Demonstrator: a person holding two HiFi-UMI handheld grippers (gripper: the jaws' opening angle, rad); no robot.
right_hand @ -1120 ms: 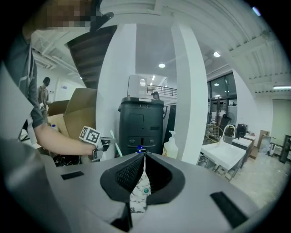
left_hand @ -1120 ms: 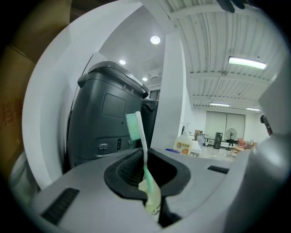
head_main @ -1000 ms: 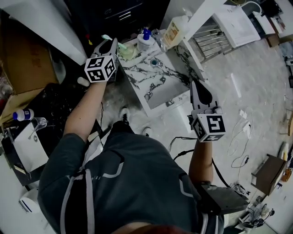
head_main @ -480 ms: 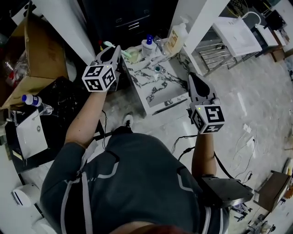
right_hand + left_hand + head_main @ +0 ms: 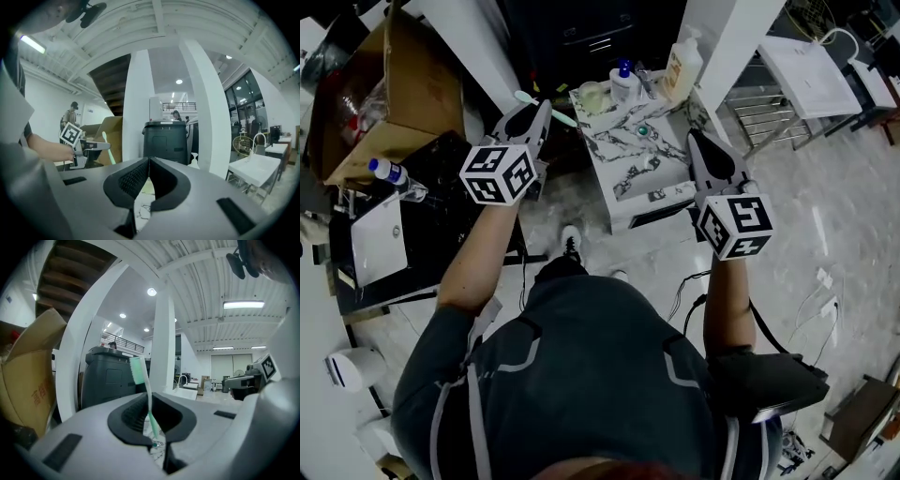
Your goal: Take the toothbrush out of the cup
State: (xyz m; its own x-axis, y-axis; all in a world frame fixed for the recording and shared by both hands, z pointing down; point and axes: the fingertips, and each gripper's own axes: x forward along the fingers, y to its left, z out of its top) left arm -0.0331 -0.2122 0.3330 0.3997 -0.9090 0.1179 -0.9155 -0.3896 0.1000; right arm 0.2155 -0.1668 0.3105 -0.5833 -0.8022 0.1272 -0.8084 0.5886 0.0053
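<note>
A pale green toothbrush (image 5: pixel 546 108) sticks up between the jaws of my left gripper (image 5: pixel 539 111), which is shut on its handle. In the left gripper view the toothbrush (image 5: pixel 146 394) stands nearly upright, bristle head at the top, clear of everything else. The pale cup (image 5: pixel 592 96) stands on the marble-topped counter (image 5: pixel 623 159), to the right of the left gripper and apart from it. My right gripper (image 5: pixel 695 141) hovers at the counter's right side, jaws shut with nothing in them. From the right gripper view, the left gripper (image 5: pixel 93 146) and the toothbrush (image 5: pixel 107 149) show at the left.
A blue-capped bottle (image 5: pixel 623 82) and a soap dispenser (image 5: pixel 682 62) stand behind the cup. A cardboard box (image 5: pixel 389 89) and a small bottle (image 5: pixel 389 172) lie at the left over a black table (image 5: pixel 441 220). A dark bin (image 5: pixel 168 140) and white pillars stand ahead.
My left gripper has risen and moved left, away from the cup, with the toothbrush in it. The right gripper has lifted a little.
</note>
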